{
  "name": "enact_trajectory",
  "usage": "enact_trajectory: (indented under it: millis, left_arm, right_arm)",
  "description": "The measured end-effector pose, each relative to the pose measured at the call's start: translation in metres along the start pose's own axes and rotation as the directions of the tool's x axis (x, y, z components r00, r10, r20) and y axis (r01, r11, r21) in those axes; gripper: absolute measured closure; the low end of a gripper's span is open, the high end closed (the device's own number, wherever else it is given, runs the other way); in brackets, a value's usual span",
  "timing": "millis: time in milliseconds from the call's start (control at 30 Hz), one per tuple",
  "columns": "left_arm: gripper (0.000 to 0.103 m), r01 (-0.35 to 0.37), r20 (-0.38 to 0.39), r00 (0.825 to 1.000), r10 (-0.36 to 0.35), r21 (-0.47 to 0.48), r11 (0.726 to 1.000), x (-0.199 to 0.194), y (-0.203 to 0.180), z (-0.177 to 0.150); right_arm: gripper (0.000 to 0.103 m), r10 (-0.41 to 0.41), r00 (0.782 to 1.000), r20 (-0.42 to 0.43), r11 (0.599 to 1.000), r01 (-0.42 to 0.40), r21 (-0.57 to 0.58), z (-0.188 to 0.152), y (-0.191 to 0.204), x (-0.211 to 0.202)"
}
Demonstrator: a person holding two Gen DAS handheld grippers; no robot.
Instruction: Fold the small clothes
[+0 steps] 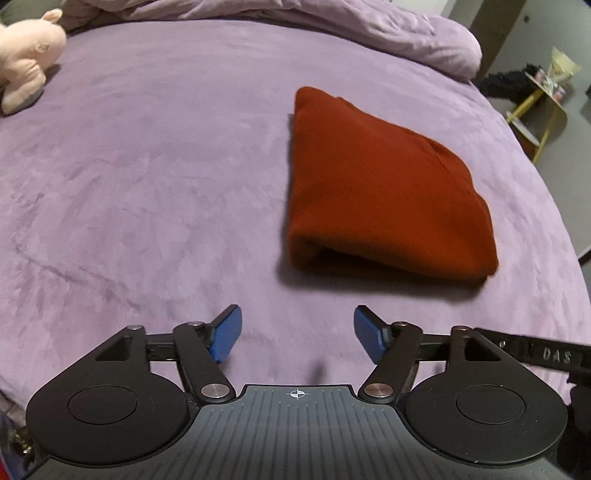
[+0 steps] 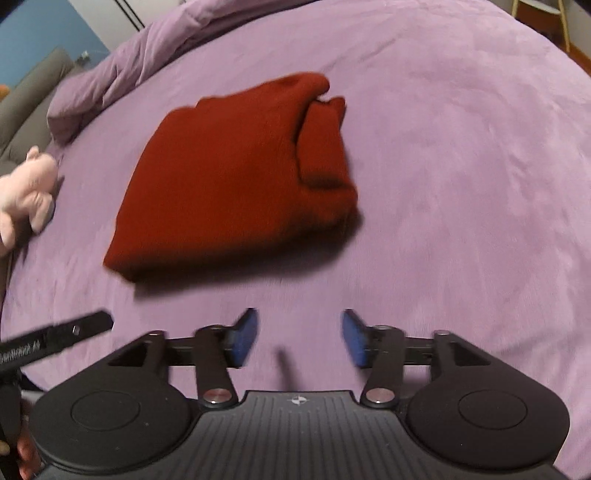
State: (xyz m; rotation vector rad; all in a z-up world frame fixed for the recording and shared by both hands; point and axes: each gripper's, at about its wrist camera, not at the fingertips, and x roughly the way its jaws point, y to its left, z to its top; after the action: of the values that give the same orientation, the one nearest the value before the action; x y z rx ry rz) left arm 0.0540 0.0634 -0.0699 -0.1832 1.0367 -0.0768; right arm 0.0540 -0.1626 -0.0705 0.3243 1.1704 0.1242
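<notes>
Blue-padded tongs of the left gripper (image 1: 297, 334) and right gripper (image 2: 299, 338) are held wide apart and empty above the purple velvety bedspread (image 1: 147, 184). Just beyond, the rust-red fleece garment (image 1: 384, 192) lies folded into a thick bundle. Loose flaps should be tucked and pressed flat. A pink plush toy (image 1: 29, 59) is seen well apart.

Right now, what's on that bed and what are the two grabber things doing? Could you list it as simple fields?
surface: purple bedspread
garment: red folded cloth, lying flat on the bedspread, not held
left gripper: jaws open, empty, short of the cloth
right gripper: jaws open, empty, short of the cloth
toy: pink plush toy near the bed's edge, apart from the cloth
bedding: bunched purple duvet beyond the cloth
</notes>
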Motion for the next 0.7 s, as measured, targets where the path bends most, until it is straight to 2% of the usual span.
enact_trajectory:
  millis: [100,167,400,500,700]
  left_arm:
    - [0.028,-0.059,-0.005,0.998,0.060,0.063,0.996,-0.006,-0.016,-0.002]
    - [0.027,-0.090,0.015,0.996,0.089,0.099,0.991,-0.010,-0.023,-0.001]
    - [0.019,-0.169,0.063,0.985,0.163,0.093,0.981,-0.023,-0.033,0.006]
    - [0.018,-0.207,0.056,0.978,0.202,0.103,0.973,-0.024,-0.036,0.009]
    - [0.018,-0.178,0.028,0.984,0.176,0.105,0.978,-0.026,-0.038,0.009]
  right_arm:
    - [0.029,-0.091,0.996,-0.027,0.995,0.090,-0.041,-0.006,0.013,-0.012]
    - [0.027,-0.138,0.990,-0.035,0.988,0.135,-0.074,-0.004,0.021,-0.018]
    - [0.025,-0.133,0.990,0.039,0.986,0.136,-0.092,0.002,0.036,-0.040]
    - [0.025,-0.144,0.988,0.050,0.982,0.149,-0.115,0.002,0.043,-0.041]
    - [0.025,-0.181,0.981,0.063,0.966,0.189,-0.177,-0.001,0.058,-0.040]
